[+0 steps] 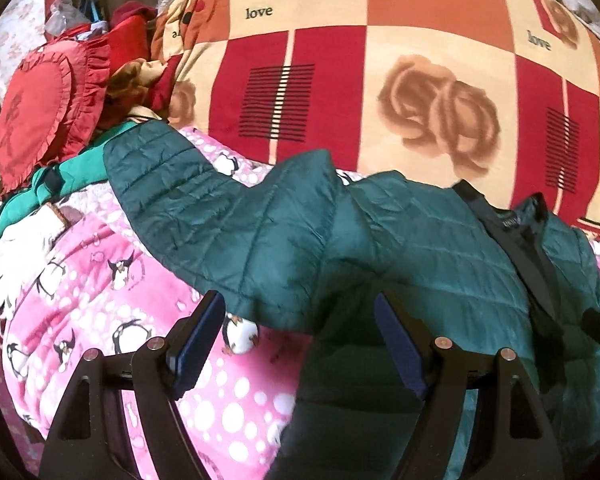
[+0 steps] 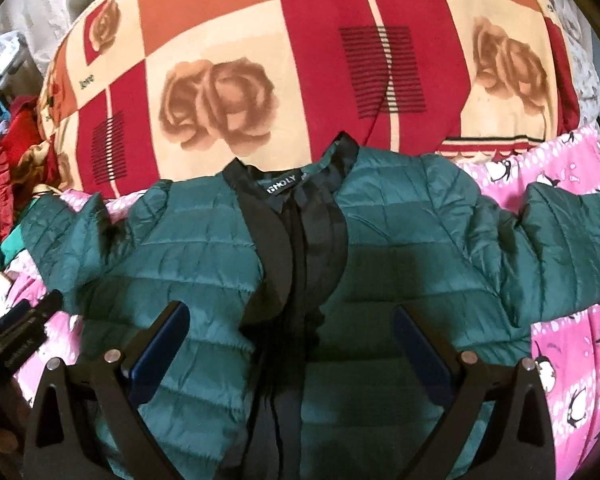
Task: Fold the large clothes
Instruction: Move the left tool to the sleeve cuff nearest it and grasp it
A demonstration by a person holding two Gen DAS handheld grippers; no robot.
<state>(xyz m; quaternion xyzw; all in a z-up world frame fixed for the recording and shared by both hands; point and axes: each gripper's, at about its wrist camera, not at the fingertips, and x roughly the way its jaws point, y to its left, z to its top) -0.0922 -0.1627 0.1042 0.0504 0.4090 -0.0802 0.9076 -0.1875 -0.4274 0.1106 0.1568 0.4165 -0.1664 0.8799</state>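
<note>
The green quilted jacket (image 2: 220, 248) lies spread on a pink penguin blanket (image 1: 100, 280). Both left tongs (image 1: 300, 336) and right tongs (image 2: 292, 344) hover apart, gripping nothing. A rose-patterned quilt (image 2: 260, 60) bulks behind; a red frilled cushion (image 1: 48, 108) sits left.

The quilted jacket (image 2: 204, 248) lay spread front-up on the penguin blanket (image 2: 572, 344), its collar (image 2: 292, 188) pointing away toward the big rose-patterned quilt (image 2: 220, 96) heaped behind it. One sleeve (image 2: 572, 240) stretched out to the right over the blanket, the other sleeve (image 1: 172, 184) ran off to the left. Beyond that left sleeve, a frilled cushion (image 1: 48, 108) leaned at the far left, beside the quilt. The right claw (image 2: 292, 344) hung over the jacket's chest, straddling the front opening. The left claw (image 1: 300, 336) hovered at the jacket's left edge, one finger over the blanket, the other over the jacket.
</note>
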